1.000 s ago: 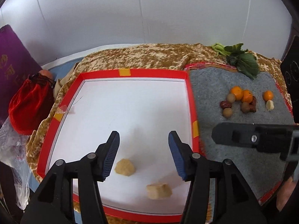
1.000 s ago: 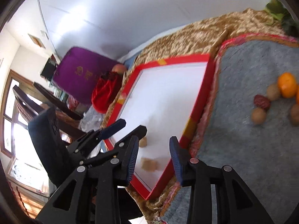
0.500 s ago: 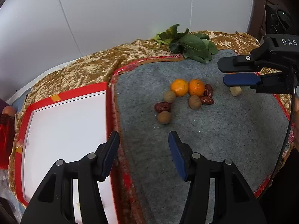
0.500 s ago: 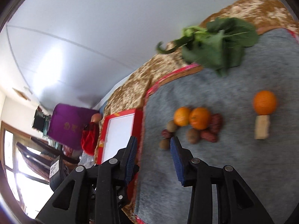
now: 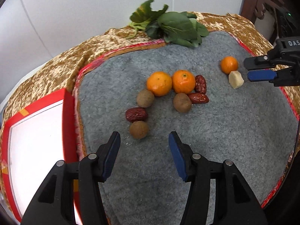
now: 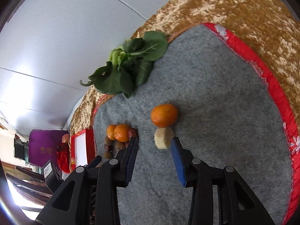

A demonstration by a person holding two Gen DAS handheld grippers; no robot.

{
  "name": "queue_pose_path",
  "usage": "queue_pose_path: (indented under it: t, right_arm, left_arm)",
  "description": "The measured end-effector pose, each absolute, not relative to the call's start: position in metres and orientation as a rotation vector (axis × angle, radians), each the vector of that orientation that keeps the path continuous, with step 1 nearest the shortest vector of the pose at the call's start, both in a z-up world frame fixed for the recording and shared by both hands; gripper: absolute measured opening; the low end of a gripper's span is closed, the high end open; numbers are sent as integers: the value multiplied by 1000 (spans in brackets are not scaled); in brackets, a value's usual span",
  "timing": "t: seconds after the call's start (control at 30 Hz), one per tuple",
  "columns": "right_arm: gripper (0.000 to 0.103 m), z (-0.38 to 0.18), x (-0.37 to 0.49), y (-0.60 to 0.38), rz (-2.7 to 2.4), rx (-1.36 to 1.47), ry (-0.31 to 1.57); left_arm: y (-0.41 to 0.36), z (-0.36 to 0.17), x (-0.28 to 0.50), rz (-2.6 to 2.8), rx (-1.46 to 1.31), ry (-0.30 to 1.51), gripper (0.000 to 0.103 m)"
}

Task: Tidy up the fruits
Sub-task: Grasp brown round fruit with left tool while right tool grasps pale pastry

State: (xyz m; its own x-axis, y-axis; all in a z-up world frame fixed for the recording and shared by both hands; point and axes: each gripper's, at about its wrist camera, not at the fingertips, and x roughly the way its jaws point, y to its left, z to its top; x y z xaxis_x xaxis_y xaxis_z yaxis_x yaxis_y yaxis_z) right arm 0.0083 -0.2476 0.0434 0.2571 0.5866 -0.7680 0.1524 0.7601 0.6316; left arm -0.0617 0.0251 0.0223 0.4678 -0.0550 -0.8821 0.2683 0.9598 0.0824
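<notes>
On the grey mat point(image 5: 206, 140) lie two oranges point(image 5: 159, 83) side by side, three red dates point(image 5: 136, 114) and three brown round fruits. My left gripper point(image 5: 144, 140) hovers low just short of the nearest brown fruit point(image 5: 139, 130); its jaws are closing, with nothing between the pads. Off to the right, a third orange point(image 6: 164, 115) touches a pale banana piece point(image 6: 164, 137). My right gripper point(image 6: 154, 140) is open, with that piece between its fingertips, close to the blue right one. The right gripper point(image 5: 246, 69) also shows in the left wrist view, beside the piece.
A red-framed white tray point(image 5: 67, 112) borders the mat on the left. Leafy greens point(image 5: 174, 26) lie at the mat's far edge on the golden cloth point(image 5: 56, 69). A purple bag point(image 6: 45, 146) and a red pouch point(image 6: 63, 157) sit beyond the tray.
Both views have swung from the white tray to the grey mat, and the fruits now loom closer. My right gripper has come down around the banana piece. My left jaws stand slightly narrower.
</notes>
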Motion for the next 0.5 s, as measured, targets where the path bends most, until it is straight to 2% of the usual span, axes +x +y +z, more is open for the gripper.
queue_pose_path:
  t: [0.1, 0.27, 0.33, 0.37, 0.5]
  right_arm:
    - [39, 38, 10, -245, 318, 671, 1313]
    - [39, 26, 17, -228, 265, 623, 1338]
    - [36, 23, 19, -224, 251, 611, 1333]
    - [36, 23, 19, -222, 247, 597, 1333]
    - [20, 23, 19, -210, 207, 502, 1337]
  left_arm:
    - [25, 22, -59, -216, 220, 1062, 47]
    - [31, 17, -51, -241, 201, 1076, 31]
    - [33, 15, -49, -249, 193, 1087, 22]
    - [34, 14, -49, -250, 194, 1090, 21]
    - [36, 14, -50, -263, 184, 1089, 20]
